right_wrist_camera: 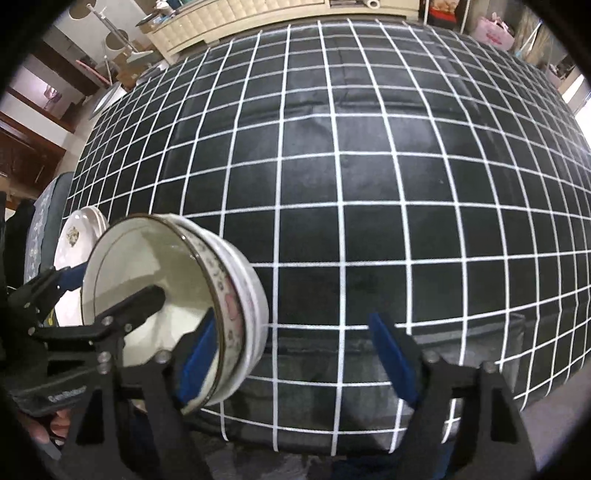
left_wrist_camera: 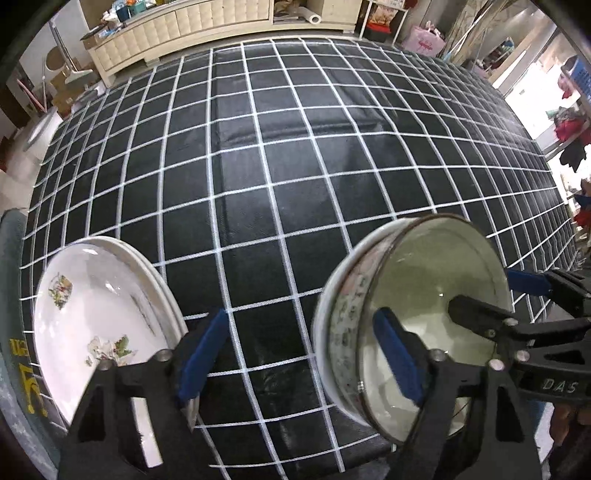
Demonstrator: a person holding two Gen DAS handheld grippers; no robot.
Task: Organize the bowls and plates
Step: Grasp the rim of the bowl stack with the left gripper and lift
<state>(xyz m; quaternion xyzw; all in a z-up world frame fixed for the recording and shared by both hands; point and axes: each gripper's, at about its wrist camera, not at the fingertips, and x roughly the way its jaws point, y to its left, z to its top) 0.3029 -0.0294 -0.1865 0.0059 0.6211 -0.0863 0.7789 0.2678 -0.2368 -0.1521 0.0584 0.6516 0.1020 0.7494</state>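
A stack of white floral bowls (left_wrist_camera: 417, 325) stands near the table's front edge, also in the right wrist view (right_wrist_camera: 173, 295). A stack of white flowered plates (left_wrist_camera: 99, 321) lies to its left, small in the right wrist view (right_wrist_camera: 77, 236). My left gripper (left_wrist_camera: 303, 358) is open, its right finger inside the top bowl and its left finger over the cloth between bowls and plates. My right gripper (right_wrist_camera: 299, 358) is open, its left finger at the bowls' right side. Each gripper shows at the other view's edge.
The table wears a black cloth with a white grid (left_wrist_camera: 295, 166), stretching far back and right. A grey chair back (left_wrist_camera: 14, 295) stands at the left. A cream cabinet (left_wrist_camera: 207, 26) and clutter lie beyond the far edge.
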